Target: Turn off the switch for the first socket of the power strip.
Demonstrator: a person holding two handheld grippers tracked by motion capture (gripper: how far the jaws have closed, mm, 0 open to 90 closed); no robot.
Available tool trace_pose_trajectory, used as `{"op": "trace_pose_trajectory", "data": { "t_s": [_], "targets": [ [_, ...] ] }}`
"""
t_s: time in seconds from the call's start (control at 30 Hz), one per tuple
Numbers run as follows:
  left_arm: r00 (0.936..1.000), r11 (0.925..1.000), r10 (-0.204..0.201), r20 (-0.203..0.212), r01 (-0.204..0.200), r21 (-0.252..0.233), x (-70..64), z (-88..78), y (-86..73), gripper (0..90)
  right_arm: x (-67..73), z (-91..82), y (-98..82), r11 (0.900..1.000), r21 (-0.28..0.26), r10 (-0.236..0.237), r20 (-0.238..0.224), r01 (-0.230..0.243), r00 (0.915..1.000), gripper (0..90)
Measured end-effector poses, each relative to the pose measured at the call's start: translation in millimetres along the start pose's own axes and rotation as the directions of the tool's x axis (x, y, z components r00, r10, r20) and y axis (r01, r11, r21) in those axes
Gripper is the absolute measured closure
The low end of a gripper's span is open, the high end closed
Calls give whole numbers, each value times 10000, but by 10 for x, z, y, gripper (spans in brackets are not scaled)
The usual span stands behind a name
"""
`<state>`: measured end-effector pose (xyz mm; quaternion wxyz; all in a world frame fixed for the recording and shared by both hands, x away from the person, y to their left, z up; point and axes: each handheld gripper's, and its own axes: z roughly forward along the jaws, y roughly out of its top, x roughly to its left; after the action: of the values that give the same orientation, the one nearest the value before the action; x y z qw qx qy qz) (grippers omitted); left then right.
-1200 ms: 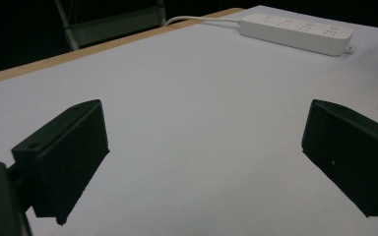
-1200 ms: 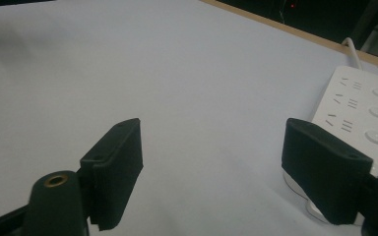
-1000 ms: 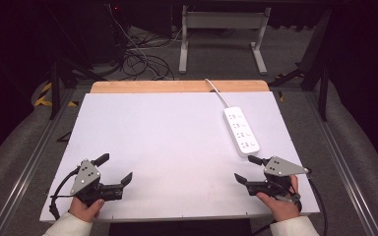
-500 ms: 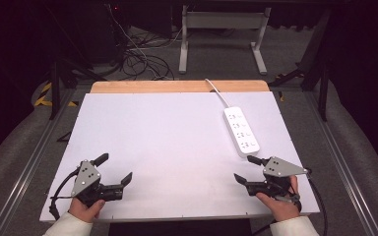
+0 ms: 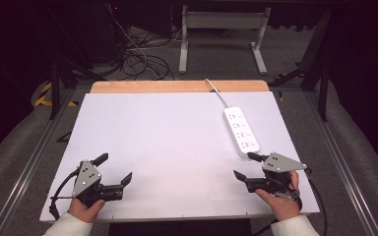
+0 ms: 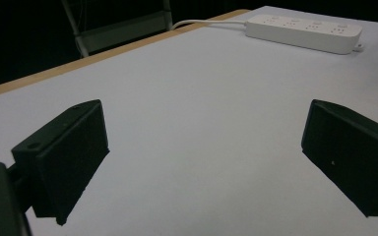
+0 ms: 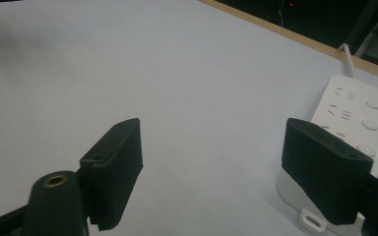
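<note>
Basically: power strip (image 5: 241, 131) just beyond right gripper (image 5: 248, 165), jaws apart, empty; left gripper (image 5: 113, 167) jaws apart, well away.

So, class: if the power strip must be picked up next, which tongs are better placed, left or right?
Probably the right tongs: they sit open just beside the near end of the power strip, which lies on the table's right side. The left tongs, also open, are across the table.

White table (image 5: 167, 147) w/ power strip (image 5: 241, 130) at right.
</note>
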<state>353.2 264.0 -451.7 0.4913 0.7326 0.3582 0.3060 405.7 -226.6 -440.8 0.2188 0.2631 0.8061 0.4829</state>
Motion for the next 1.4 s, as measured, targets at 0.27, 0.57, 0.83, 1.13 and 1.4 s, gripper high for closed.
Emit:
{"op": "trace_pose_trajectory", "data": {
  "t_s": [0.27,0.57,0.83,1.13,1.4],
  "targets": [
    [10000,10000,40,-25,-40,-13,-2,-5,2,40,-50,1,148,9999,88,-100,-1,100,9999,247],
    [10000,10000,46,-19,-46,-14,-2,-6,2,40,-110,24,285,9996,227,-188,31,187,9998,245],
    [10000,10000,52,-5,-52,-10,-2,-7,2,40,-162,22,374,9995,199,-263,71,262,9996,246],
    [10000,10000,21,-18,-21,-1,-3,-3,2,40,-209,-17,482,9993,170,-336,-9,336,9994,388],
    [10000,10000,5,-17,-5,11,0,-2,1,40,-378,-7,675,9981,598,191,-366,-169,9991,438]
  ]
}}
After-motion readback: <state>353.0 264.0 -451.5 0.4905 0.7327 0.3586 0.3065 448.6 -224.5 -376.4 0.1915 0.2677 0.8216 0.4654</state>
